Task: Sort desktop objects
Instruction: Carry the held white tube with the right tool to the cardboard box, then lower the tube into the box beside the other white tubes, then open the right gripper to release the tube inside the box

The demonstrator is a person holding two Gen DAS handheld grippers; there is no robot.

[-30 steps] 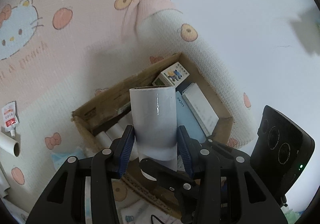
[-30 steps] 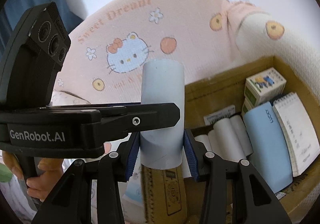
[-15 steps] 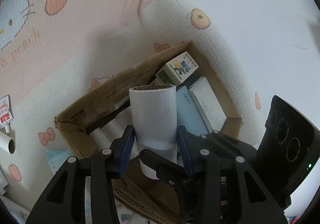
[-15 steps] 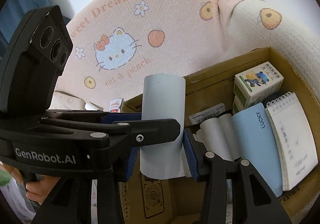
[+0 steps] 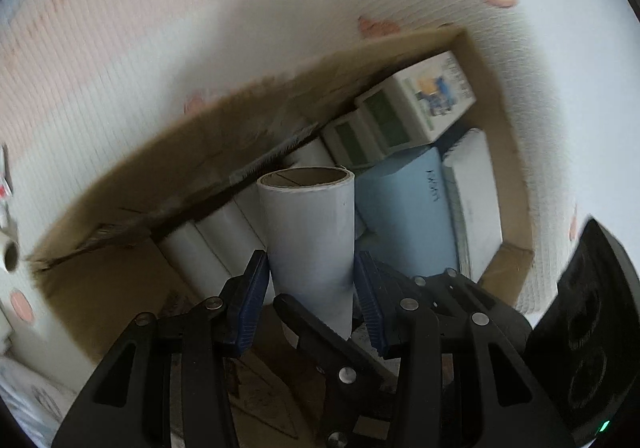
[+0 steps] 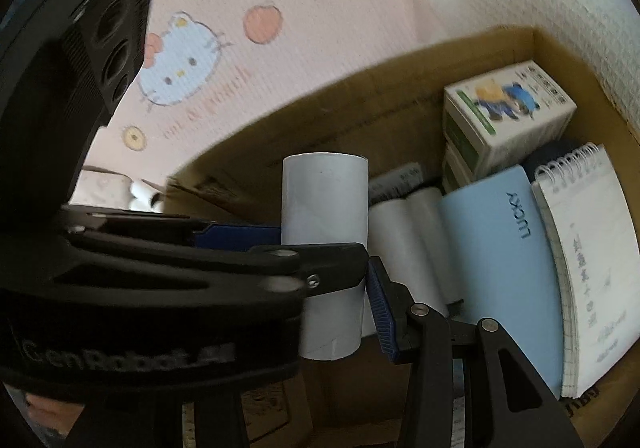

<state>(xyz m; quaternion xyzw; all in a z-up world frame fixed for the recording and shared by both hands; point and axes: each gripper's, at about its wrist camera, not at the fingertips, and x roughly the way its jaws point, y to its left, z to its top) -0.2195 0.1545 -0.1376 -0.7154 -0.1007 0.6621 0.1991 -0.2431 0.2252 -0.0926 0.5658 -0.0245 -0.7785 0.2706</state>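
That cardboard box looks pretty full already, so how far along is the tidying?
Done: the cardboard box holds white rolls, a blue LUCKY notebook, a spiral notepad and small cartons. In hand: both grippers clamp one paper roll over the box. Left: at least two rolls lie outside.

In the right wrist view the left tongs (image 6: 320, 248) are hiding the right tongs' near finger and the paper roll's (image 6: 325, 208) middle, while motion is blurring the cardboard box (image 5: 168, 168).
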